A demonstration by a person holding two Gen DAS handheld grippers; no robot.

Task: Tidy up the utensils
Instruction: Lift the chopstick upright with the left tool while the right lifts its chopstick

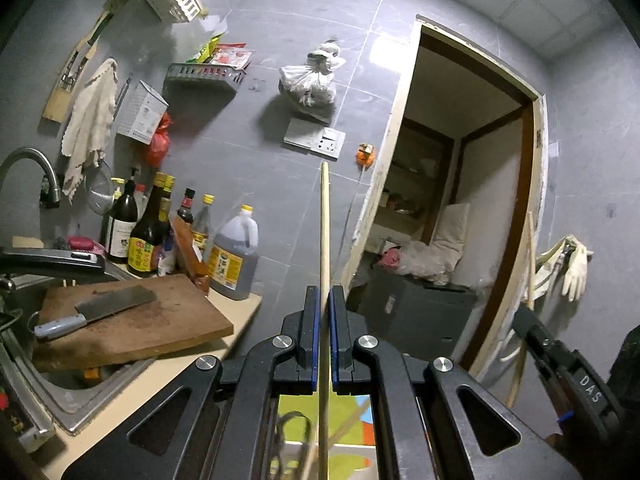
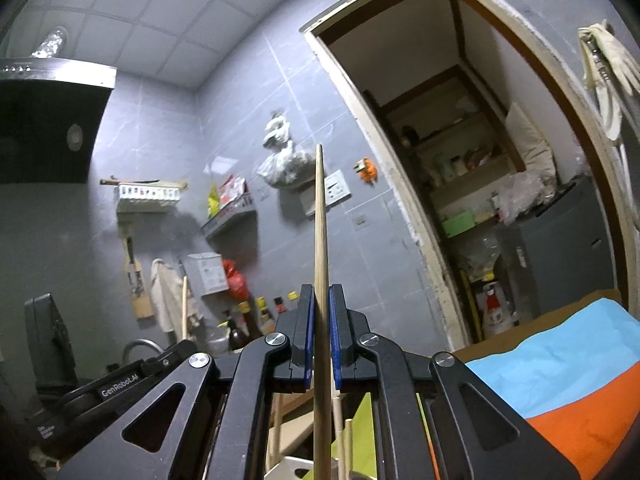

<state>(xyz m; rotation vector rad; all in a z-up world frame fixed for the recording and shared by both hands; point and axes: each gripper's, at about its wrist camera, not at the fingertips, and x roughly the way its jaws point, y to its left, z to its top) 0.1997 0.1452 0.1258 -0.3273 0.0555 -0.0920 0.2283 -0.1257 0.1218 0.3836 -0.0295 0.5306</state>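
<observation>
- Currently I hold one chopstick in the left gripper, its blue pads pinched tight on the shaft so the stick stands upright, tip up.
- Likewise, the right gripper clamps a second chopstick, also upright; I judge the pair is carried one per hand to be stowed together.
- Down at the right wrist view's bottom edge, more chopsticks stick up by a white holder, probably the place to sort them into.
- Off to the left, a cleaver lies flat on the wooden cutting board bridging the sink, with sauce bottles behind against the grey tile wall.
- Beyond both sticks, a doorway opens to a storeroom.
</observation>
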